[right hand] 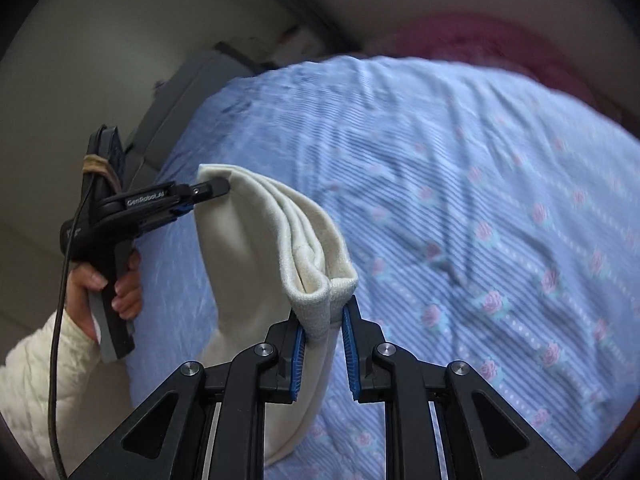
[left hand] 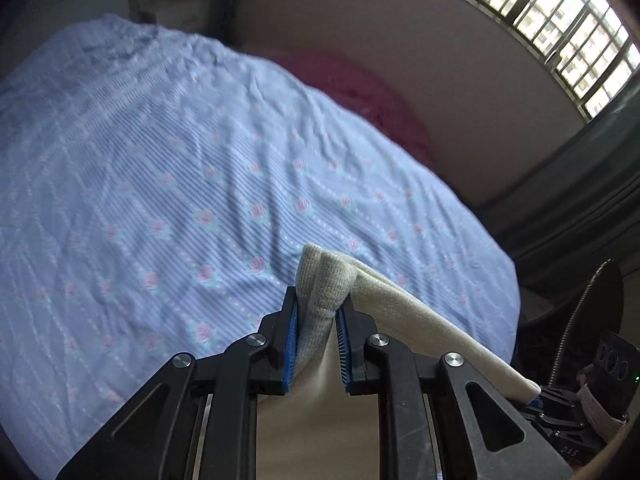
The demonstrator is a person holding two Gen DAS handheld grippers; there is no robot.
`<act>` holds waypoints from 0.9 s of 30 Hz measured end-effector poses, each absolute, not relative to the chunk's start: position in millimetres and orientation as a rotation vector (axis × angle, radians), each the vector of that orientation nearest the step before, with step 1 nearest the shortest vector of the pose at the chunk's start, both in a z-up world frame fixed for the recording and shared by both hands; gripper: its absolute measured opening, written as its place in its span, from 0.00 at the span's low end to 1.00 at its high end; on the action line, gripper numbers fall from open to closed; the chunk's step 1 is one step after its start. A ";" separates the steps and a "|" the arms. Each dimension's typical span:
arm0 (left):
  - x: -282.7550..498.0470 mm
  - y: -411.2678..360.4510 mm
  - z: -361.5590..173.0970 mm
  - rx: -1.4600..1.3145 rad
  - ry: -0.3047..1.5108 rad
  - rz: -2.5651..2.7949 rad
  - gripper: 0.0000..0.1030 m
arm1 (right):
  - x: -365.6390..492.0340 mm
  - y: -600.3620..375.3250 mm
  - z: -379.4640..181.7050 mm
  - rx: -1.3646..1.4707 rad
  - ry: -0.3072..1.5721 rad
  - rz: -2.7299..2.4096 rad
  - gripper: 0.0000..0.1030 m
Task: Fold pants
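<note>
Cream pants (right hand: 256, 248) hung above the bedspread (right hand: 480, 208).
Left gripper (left hand: 317, 312) and right gripper (right hand: 325, 320) each pinched a hem at six o'clock.

Blue rose-print bedsheet (left hand: 180, 184), rumpled; pink blanket (left hand: 360, 88) at its far edge; barred window (left hand: 560, 28) above.
</note>
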State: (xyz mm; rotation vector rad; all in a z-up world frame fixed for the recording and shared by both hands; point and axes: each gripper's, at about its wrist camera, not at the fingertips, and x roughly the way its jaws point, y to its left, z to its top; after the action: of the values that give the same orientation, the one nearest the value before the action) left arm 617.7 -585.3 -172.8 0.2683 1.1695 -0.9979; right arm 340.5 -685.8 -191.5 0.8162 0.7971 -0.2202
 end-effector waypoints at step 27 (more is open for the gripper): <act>623.1 -235.2 -152.1 0.004 1.104 -0.850 0.17 | 374.9 -339.0 -105.4 0.274 0.934 0.059 0.18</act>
State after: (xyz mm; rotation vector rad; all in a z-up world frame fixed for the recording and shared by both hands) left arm 623.1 -235.2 -152.0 0.0041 1.1042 -0.8497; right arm 374.9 -339.0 -105.4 0.2739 0.9342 0.0589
